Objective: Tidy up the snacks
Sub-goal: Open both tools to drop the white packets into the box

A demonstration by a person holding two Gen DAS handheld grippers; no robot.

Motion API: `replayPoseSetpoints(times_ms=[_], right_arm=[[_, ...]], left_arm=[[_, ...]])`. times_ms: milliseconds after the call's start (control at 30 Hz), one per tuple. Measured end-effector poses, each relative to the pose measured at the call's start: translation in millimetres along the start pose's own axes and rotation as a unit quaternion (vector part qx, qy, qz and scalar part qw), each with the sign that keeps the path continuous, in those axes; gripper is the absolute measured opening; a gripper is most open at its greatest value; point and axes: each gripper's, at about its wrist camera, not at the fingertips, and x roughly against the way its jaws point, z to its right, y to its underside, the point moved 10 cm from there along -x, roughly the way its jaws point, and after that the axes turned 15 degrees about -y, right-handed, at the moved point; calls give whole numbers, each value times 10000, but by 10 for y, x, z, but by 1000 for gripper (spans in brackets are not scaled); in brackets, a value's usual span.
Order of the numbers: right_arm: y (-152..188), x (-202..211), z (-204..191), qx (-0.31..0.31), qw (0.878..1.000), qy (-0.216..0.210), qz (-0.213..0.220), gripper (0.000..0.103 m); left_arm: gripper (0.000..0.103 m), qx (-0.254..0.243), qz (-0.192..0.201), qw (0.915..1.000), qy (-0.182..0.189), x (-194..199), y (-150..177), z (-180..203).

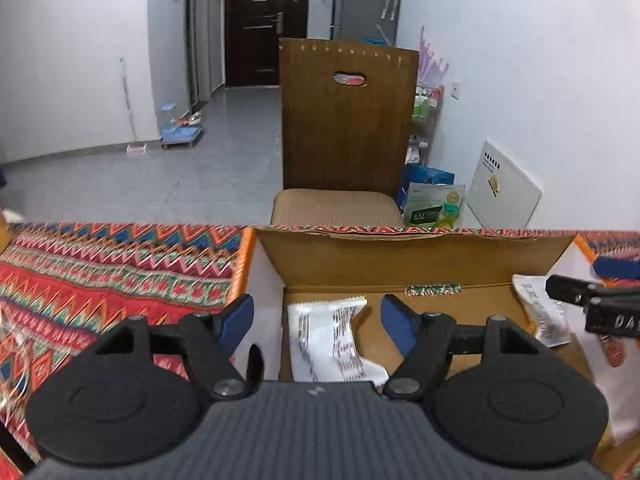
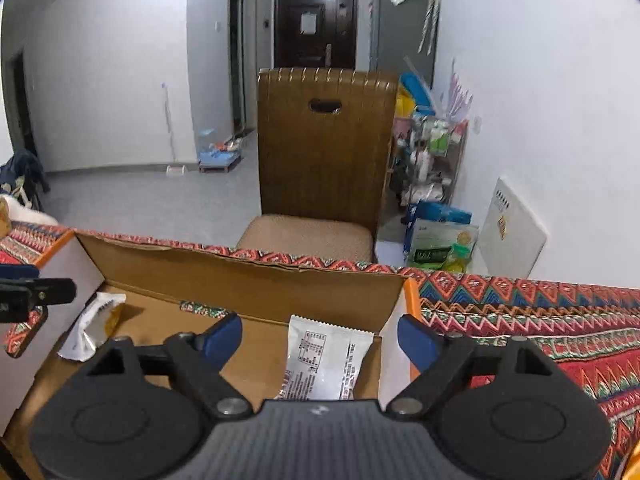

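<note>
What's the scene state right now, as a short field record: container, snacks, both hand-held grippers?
container: open cardboard box on a patterned tablecloth
snacks: two white packets in the box, left packet and right packet
left hand-held gripper: open, over the left packet, pads not pressing it
right hand-held gripper: open, over the right packet, pads not pressing it
background: wooden chair behind the table

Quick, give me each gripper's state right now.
Left gripper: open, holding nothing; a white snack packet lies in the cardboard box below.
Right gripper: open, empty, above another white packet.
</note>
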Motion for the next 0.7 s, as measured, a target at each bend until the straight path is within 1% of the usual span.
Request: replayPoseSetpoints(times_ms=[67,100,133,233,300,333,367,433,467,500,600,700], right_arm=[[-5,226,-98,102,9996,69,251,85],[-32,332,-138,153,9991,15,390,85],[-60,489,-214,185,9984,-70,528,86],[-203,1002,-378,259,9955,-82,903,91],[-278,1379,-502,258,9938,-208,1057,95],[-293,1545,-561,255,9935,-266,1079,100],[-298,1723,-622,262,9932,-302,1089,101],[-273,2112,-758,302,9921,-326,1176,102],[-241,2302,-829,352,9913,-340,1219,102],[-198,2498,-904,417,9903,-358,1279,103],[7,3055,-1140,607,9865,-441,1458,103],[306,3515,-1354,766,9836,-537,1544,103]], left_arm=[[74,298,-39,9989,351,323,-42,-82],[77,369,20,9978,545,505,-72,-105],[78,370,140,9970,673,731,-118,-123],[82,169,632,9954,703,1334,-210,-162],[85,18,899,9936,680,1739,-200,-187],[85,-67,1032,9925,651,1976,-163,-199],[86,-139,1153,9912,643,2168,-127,-207],[92,-175,1387,9880,655,2586,-32,-258],[98,-152,1471,9865,697,2766,28,-282],[99,-133,1565,9847,750,2954,102,-310],[103,-188,1824,9796,817,3461,352,-403],[103,-219,2072,9743,861,3869,644,-524]])
